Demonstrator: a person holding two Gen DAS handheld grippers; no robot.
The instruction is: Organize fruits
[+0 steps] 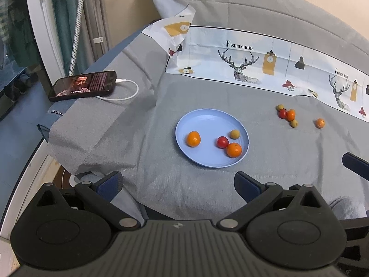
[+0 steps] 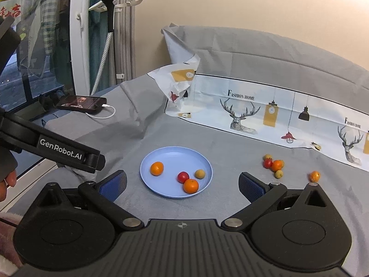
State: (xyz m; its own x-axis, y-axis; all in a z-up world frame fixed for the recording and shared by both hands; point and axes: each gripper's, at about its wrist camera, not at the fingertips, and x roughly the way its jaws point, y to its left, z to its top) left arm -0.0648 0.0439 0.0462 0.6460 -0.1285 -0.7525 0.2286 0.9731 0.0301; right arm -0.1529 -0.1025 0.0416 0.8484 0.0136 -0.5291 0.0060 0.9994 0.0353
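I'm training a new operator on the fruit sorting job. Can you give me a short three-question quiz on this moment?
1. How many fruits lie on the blue plate?
2. True or false: the left gripper is shut on an orange.
3. Which loose fruit lies alone, apart from the cluster on the grey cloth? A) a red tomato B) a small orange C) a yellow-green fruit

Key:
1. Four: two oranges, one red tomato, one yellow-green fruit.
2. False. Both the left and the right gripper are open and hold nothing.
3. B, the lone orange.
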